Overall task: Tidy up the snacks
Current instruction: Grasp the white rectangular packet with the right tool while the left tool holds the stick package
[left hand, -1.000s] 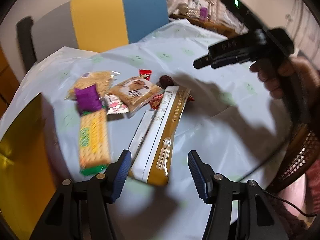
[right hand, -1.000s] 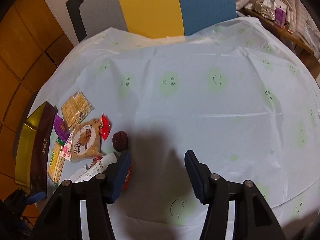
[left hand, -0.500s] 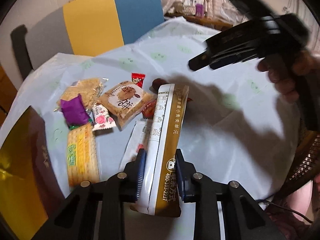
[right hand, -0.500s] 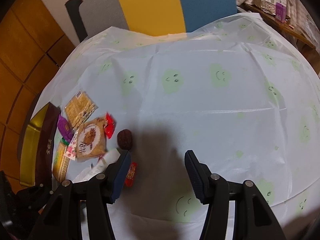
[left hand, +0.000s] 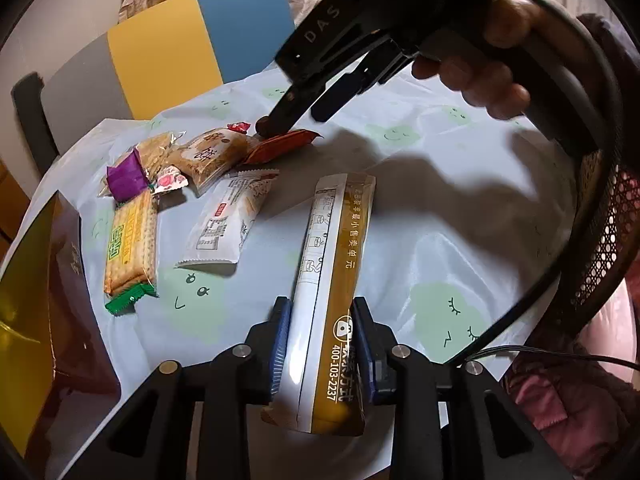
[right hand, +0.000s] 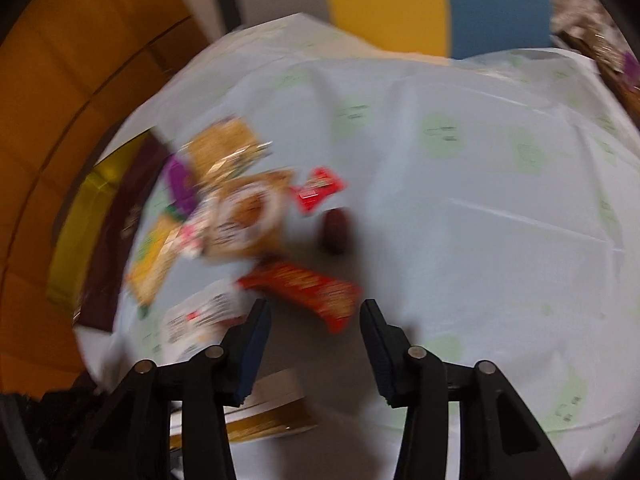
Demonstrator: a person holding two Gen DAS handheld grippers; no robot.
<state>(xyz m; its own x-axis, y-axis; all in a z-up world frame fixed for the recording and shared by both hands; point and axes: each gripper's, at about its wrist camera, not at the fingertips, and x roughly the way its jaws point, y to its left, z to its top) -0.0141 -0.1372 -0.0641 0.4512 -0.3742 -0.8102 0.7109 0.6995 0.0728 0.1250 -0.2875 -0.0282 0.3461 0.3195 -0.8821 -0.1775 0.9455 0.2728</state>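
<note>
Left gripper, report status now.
Left gripper shut on gold-and-white sachet, lifted off tablecloth. Right gripper open, empty, above red packet. Snack pile nearby, path unobstructed.

Long gold-and-white sachet (left hand: pixel 334 276): glossy film. Cracker pack (left hand: pixel 130 242): clear shiny plastic wrap. Tabletop (left hand: pixel 420 216) cover: smooth, faintly sheened plastic sheet. Left tongs (left hand: pixel 320 344): matt black plastic, ribbed blue pads (left hand: pixel 280 344).

Warm, fairly dim indoor light. The left wrist view is sharp, with glare on the glossy gold-and-white sachet (left hand: pixel 332 300) and a broad dark shadow across the pale tablecloth (left hand: pixel 440 220). The right wrist view is heavily motion-blurred — snack wrappers smear. Fisheye bending and black corners frame both views.
</note>
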